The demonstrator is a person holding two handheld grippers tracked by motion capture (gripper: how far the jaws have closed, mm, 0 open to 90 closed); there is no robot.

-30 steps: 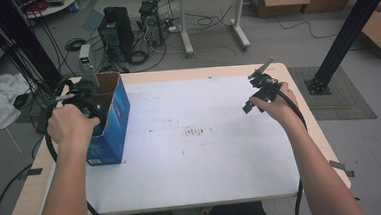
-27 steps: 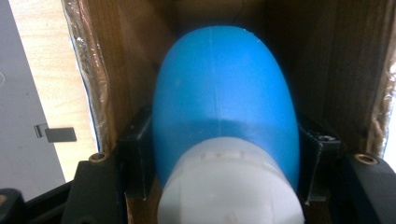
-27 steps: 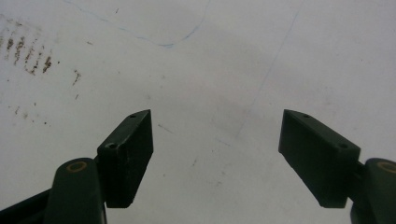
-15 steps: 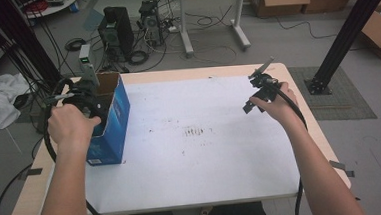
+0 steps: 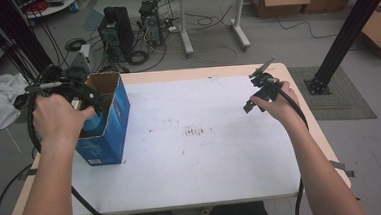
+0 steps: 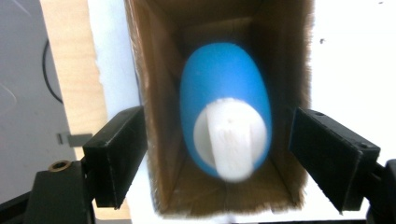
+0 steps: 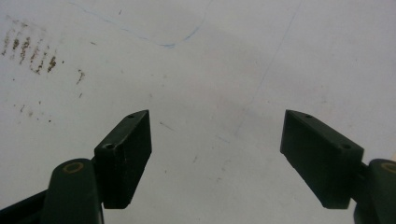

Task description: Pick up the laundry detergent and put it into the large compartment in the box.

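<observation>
Left tongs (image 6: pixel 219 154) gape wide straddling the box (image 6: pixel 224 93), blue bottle (image 6: pixel 225 105) dead ahead inside, cap-end nearest; right tongs (image 7: pixel 217 154) hang open too.

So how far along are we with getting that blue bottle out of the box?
Done: the box stands open with the left tongs over its mouth. In hand: the jaws are spread outside the box walls, and the blue bottle lies inside ungripped. Left: grasp and lift it. The right tongs hang open above the table.
</observation>
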